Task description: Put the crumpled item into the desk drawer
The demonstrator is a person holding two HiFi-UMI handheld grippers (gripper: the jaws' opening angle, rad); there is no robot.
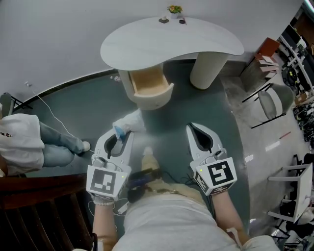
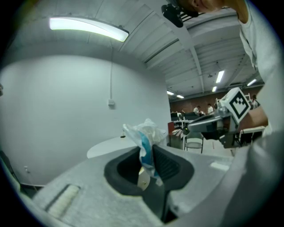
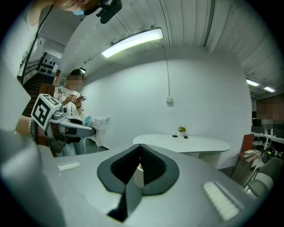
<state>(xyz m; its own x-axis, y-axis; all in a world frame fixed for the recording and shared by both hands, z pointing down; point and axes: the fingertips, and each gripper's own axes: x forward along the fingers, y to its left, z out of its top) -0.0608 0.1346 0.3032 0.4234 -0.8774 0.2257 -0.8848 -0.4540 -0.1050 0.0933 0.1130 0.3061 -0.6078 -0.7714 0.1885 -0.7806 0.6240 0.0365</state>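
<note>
A crumpled white and blue plastic wrapper point(image 1: 128, 122) sticks out of my left gripper point(image 1: 119, 134), whose jaws are shut on it. In the left gripper view the wrapper point(image 2: 145, 138) stands pinched between the dark pads. My right gripper point(image 1: 197, 131) is level with the left one, shut and holding nothing; in its own view the pads point(image 3: 140, 160) meet. The curved white desk point(image 1: 147, 41) is ahead, and its wooden drawer point(image 1: 149, 84) is pulled out open, a short way beyond the wrapper.
A small potted plant point(image 1: 174, 9) and two small dark objects sit at the desk's far edge. A seated person point(image 1: 24, 142) is at the left, with a white cable along the floor. Chairs and racks point(image 1: 274, 105) stand at the right. A dark railing runs at lower left.
</note>
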